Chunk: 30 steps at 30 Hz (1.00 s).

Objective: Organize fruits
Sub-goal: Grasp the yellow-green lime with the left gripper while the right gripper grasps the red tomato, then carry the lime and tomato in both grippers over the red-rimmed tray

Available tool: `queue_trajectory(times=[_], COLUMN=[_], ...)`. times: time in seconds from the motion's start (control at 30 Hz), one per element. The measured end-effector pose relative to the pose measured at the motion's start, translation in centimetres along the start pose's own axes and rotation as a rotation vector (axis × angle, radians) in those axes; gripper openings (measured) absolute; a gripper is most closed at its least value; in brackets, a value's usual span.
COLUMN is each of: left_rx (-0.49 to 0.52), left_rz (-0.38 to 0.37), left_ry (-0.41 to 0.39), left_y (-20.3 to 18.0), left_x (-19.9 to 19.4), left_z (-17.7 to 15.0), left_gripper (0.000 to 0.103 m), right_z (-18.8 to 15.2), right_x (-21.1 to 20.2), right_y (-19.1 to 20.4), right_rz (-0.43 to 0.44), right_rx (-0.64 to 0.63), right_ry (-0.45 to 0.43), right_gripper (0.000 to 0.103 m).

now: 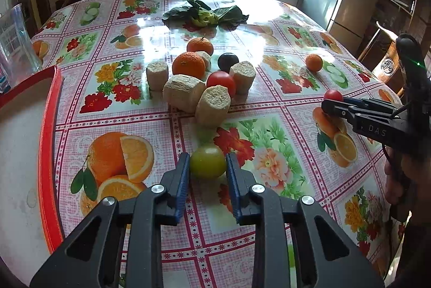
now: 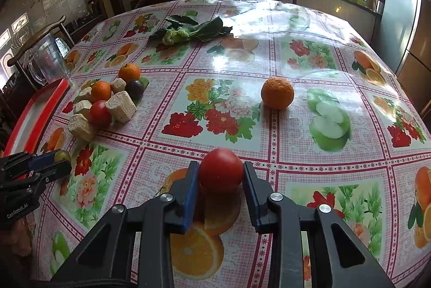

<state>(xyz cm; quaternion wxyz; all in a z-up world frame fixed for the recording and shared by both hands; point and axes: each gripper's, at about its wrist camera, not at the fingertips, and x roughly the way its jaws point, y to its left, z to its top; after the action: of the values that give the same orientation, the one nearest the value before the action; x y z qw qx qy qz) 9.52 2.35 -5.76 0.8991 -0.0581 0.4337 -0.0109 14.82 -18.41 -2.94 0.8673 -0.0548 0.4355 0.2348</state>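
Left tongs (image 1: 207,166) low over the worktop (image 1: 269,115), blue pads pressed to both sides of a green tomato (image 1: 208,162); right tongs (image 2: 221,174) likewise closed around a red tomato (image 2: 221,169), the person's hand (image 1: 396,180) gripping its handle.

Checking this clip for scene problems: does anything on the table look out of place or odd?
One orange sits alone, well apart from the cluster of oranges, tomato and pale cut chunks. A leafy green bunch lies loose on the table. Nothing looks spilled or damaged.
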Motion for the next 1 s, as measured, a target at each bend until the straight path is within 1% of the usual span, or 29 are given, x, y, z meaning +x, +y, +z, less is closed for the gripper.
queue_trajectory(times=[0.13,0.27,0.37,0.73,0.87,1.0], left_rx=[-0.021,-0.039,-0.055,-0.094,-0.112,-0.152], left_rz=[-0.023,-0.036,-0.042,-0.026,-0.004,0.017], left_ry=[-0.007,-0.026,-0.038,-0.089,-0.109,-0.128], left_y=[0.4,1.0,1.6,4.1,5.4,7.4], left_x=[-1.0,-2.7,-4.2,-8.7,-10.2,-11.7], left_z=[-0.5,-1.3,-2.0,-4.2,-5.1,-5.9], left_gripper=[0.024,0.024,0.024,0.024,0.024,0.024], right_z=[-0.9,-1.6,-2.2,-3.2,-3.3,-3.3], right_x=[-1.4,-2.9,-4.0,-6.0,-6.5,-6.7], right_y=[1.3,3.2,5.0,10.0,12.2,15.0], right_rz=[0.044,0.097,0.12,0.193,0.239,0.291], right_rx=[-0.003,-0.011,-0.036,-0.088,-0.108,-0.141], right_ry=[-0.005,-0.016,-0.027,-0.026,-0.024,-0.022], right_gripper=[0.033,0.033,0.032,0.033,0.033,0.033])
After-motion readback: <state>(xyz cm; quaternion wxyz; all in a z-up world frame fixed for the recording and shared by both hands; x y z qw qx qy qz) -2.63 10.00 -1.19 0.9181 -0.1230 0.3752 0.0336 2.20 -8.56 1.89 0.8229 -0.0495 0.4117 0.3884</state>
